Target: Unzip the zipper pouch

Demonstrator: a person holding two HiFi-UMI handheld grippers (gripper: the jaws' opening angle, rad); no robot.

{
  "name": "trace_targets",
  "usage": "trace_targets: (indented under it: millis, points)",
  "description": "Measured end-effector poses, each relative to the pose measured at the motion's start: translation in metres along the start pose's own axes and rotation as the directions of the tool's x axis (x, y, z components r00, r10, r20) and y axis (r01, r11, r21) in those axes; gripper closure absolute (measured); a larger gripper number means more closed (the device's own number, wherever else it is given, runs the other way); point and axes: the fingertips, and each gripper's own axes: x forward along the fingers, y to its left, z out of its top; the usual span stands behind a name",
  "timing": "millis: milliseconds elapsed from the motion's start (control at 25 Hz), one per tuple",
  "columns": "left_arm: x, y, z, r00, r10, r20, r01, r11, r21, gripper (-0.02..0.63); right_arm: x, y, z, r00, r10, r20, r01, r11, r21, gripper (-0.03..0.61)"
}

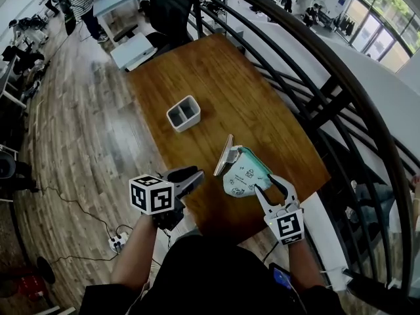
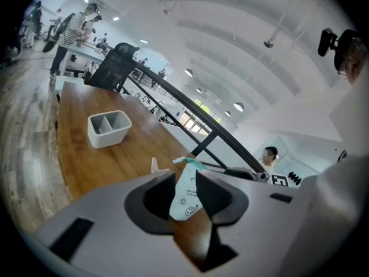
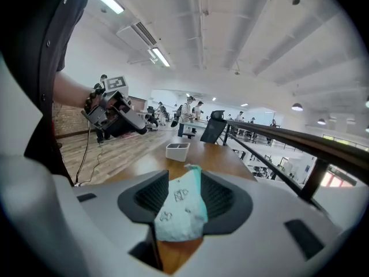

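A white zipper pouch (image 1: pixel 244 174) with a mint-green edge and small printed drawings lies near the front edge of the wooden table (image 1: pixel 223 77). A pale flap stands up on its left side. My left gripper (image 1: pixel 193 176) hovers just left of the pouch, jaws apart, holding nothing. The left gripper view shows the pouch (image 2: pixel 187 192) through the gap of the left gripper (image 2: pixel 187 199). My right gripper (image 1: pixel 269 184) sits at the pouch's near right corner with its jaws wide. In the right gripper view the pouch (image 3: pixel 179 209) lies between the right gripper's (image 3: pixel 181 198) pads, which do not press on it.
A grey two-compartment box (image 1: pixel 184 113) stands mid-table, farther away. A dark curved railing (image 1: pixel 328 97) runs along the table's right side. An office chair (image 1: pixel 170 5) stands at the far end. A power strip (image 1: pixel 118 241) and cables lie on the floor at left.
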Motion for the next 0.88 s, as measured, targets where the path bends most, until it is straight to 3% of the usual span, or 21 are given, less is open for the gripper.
trace_targets:
  millis: [320, 440, 680, 880]
  points:
    - [-0.036, -0.026, 0.002, 0.983, 0.059, 0.173, -0.070, 0.996, 0.058, 0.508, -0.019, 0.013, 0.010, 0.996, 0.044, 0.079, -0.042, 0.999, -0.031, 0.414]
    - [-0.063, -0.043, -0.004, 0.955, 0.111, 0.275, -0.135, 0.988, 0.070, 0.539, -0.038, 0.027, 0.017, 0.989, 0.076, 0.126, -0.072, 0.997, -0.037, 0.426]
    - [-0.105, -0.062, -0.029, 0.877, 0.202, 0.437, -0.267, 0.959, 0.093, 0.588, -0.068, 0.040, 0.022, 0.974, 0.118, 0.194, -0.131, 0.990, 0.054, 0.468]
    - [-0.129, -0.056, -0.044, 0.849, 0.216, 0.482, -0.291, 0.953, 0.087, 0.592, -0.078, 0.056, 0.020, 0.974, 0.103, 0.201, -0.119, 0.991, 0.068, 0.500]
